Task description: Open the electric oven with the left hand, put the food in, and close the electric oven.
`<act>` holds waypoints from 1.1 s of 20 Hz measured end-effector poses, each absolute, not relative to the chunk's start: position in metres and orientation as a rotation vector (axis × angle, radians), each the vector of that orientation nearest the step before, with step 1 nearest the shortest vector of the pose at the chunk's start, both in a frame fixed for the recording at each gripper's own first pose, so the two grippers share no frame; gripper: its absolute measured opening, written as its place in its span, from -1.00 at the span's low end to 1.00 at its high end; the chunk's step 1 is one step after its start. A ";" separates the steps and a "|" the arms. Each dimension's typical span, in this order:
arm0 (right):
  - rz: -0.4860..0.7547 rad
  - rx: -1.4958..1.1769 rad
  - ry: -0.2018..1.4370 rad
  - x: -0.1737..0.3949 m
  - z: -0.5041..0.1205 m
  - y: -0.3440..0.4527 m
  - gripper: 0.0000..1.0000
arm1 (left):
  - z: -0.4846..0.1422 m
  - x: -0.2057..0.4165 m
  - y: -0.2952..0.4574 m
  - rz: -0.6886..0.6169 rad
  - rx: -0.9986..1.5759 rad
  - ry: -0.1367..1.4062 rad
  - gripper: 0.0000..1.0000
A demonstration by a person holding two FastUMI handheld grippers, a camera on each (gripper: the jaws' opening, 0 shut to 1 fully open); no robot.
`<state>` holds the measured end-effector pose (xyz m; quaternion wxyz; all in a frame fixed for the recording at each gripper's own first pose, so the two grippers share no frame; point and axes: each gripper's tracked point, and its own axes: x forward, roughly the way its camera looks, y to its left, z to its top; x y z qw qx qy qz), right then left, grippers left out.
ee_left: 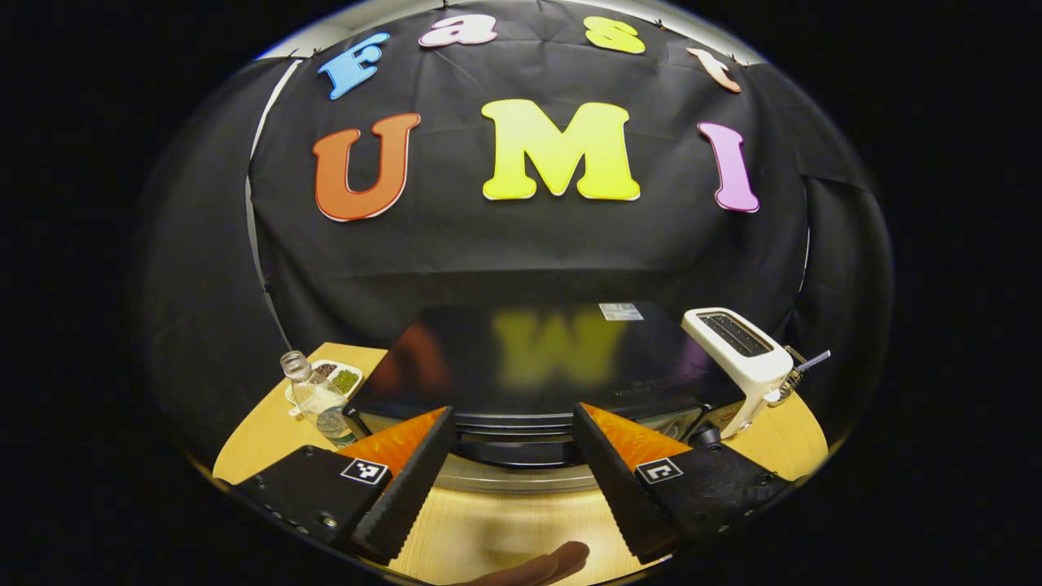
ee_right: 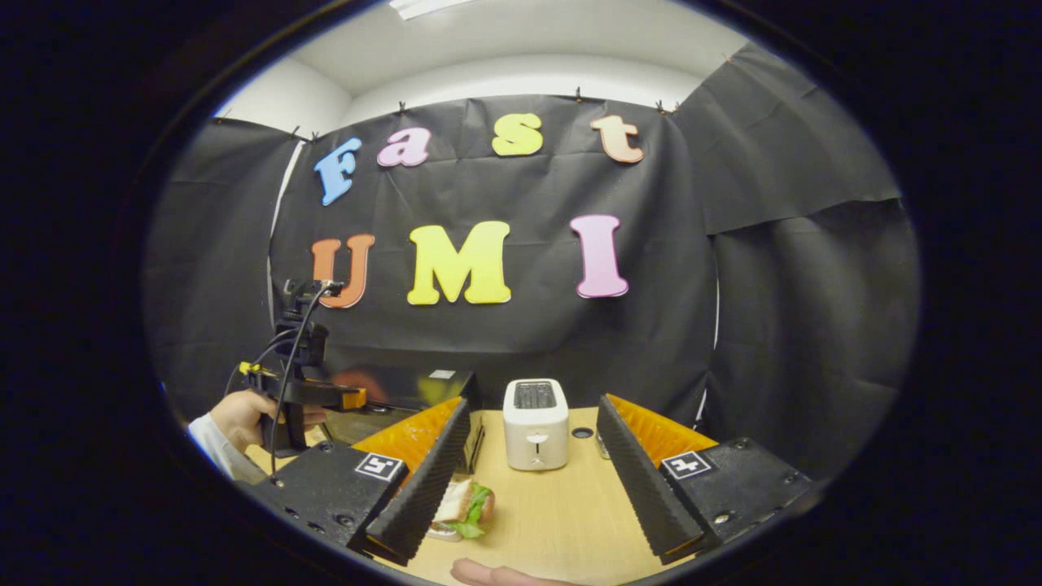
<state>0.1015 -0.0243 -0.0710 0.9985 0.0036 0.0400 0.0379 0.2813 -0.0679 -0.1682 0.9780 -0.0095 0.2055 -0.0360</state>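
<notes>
In the left gripper view, a clear glass bottle [ee_left: 319, 400] and a white sectioned dish [ee_left: 339, 377] stand left of the glossy black electric oven [ee_left: 537, 358], with the white two-slot toaster [ee_left: 742, 358] at its right. The left gripper [ee_left: 513, 431] is spread wide and empty before the oven's front, which its fingers partly hide. In the right gripper view, the sandwich with green lettuce [ee_right: 464, 509] lies on the wooden table [ee_right: 562, 513], partly behind the wide-open, empty right gripper [ee_right: 533, 443].

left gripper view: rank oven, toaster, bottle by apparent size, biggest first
1. oven, by far the largest.
2. toaster.
3. bottle, smallest. It looks not much smaller than the toaster, and fisheye stretch near the edges makes that gap unsure.
</notes>
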 end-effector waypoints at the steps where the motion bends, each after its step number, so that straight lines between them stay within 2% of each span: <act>1: 0.078 0.012 0.082 0.102 -0.073 -0.025 1.00 | -0.171 0.281 -0.072 -0.085 -0.033 0.428 0.90; 3: 0.079 0.014 0.092 0.104 -0.080 -0.029 1.00 | -0.175 0.283 -0.076 -0.090 -0.041 0.453 0.90; 4: 0.078 0.015 0.097 0.104 -0.082 -0.031 1.00 | -0.171 0.284 -0.075 -0.085 -0.041 0.441 0.76; 5: 0.075 0.018 0.101 0.105 -0.084 -0.033 0.82 | -0.174 0.283 -0.075 -0.081 -0.043 0.455 0.97; 6: 0.073 0.021 0.106 0.104 -0.086 -0.035 1.00 | -0.172 0.282 -0.075 -0.079 -0.045 0.456 0.96; 11: 0.068 0.022 0.115 0.100 -0.088 -0.037 1.00 | -0.173 0.269 -0.075 -0.087 -0.057 0.475 0.98; 22: 0.094 0.004 0.133 0.085 -0.103 -0.022 1.00 | -0.205 0.189 -0.073 -0.115 -0.045 0.463 0.96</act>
